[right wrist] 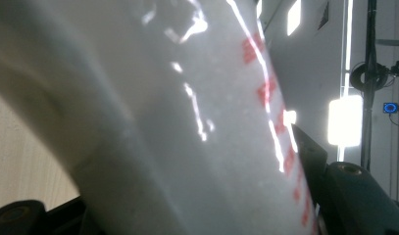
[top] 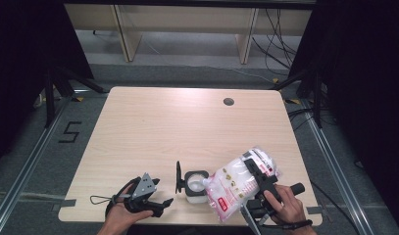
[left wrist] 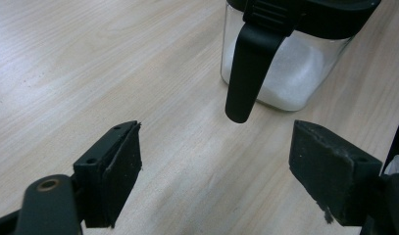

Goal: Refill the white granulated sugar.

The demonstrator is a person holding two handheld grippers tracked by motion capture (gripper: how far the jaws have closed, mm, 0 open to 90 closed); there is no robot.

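1. we've got the right hand-held gripper (top: 260, 182) clamped on the white bag (top: 236, 183), long axis tilted, its corner dipping left into the open jar (top: 195, 185) at the table (top: 187, 122) front.
2. left hand-held gripper (top: 160, 201) sits open beside it, holding nothing.

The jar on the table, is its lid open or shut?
Open. The jar's black lid stands flipped up at its left side, and white grains show inside.

White bag (top: 236, 186) with red print, clear black-lidded jar (top: 195, 185), pale wood table (top: 187, 122)
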